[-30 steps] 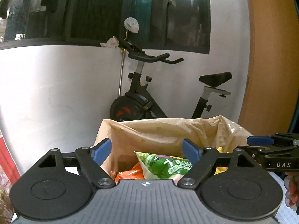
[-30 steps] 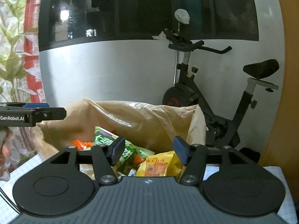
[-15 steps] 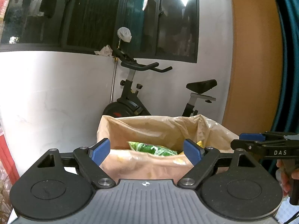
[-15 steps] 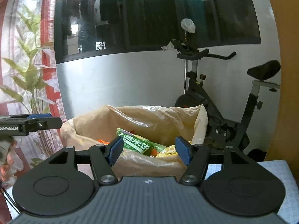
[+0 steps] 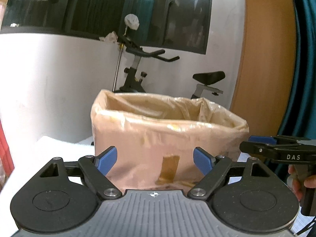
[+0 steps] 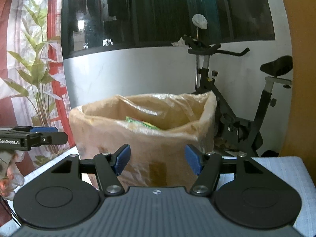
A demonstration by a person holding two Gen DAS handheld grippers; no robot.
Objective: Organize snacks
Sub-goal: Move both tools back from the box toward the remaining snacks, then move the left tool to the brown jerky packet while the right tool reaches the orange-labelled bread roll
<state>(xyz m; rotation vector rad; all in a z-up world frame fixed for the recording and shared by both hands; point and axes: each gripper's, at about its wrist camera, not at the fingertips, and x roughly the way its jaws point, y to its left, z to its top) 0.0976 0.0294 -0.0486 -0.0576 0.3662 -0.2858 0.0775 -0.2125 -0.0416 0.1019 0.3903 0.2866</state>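
Tan plastic lines the snack box (image 5: 167, 138), which stands on the counter (image 6: 276, 169) straight ahead of both tools. The left gripper (image 5: 155, 161) and right gripper (image 6: 157, 162) each have their fingers spread wide and hold nothing. A green snack packet (image 6: 141, 123) peeks over the rim in the right view. To do this well, I judge each tool should rise above the rim before reaching in, so the loose liner is not snagged.
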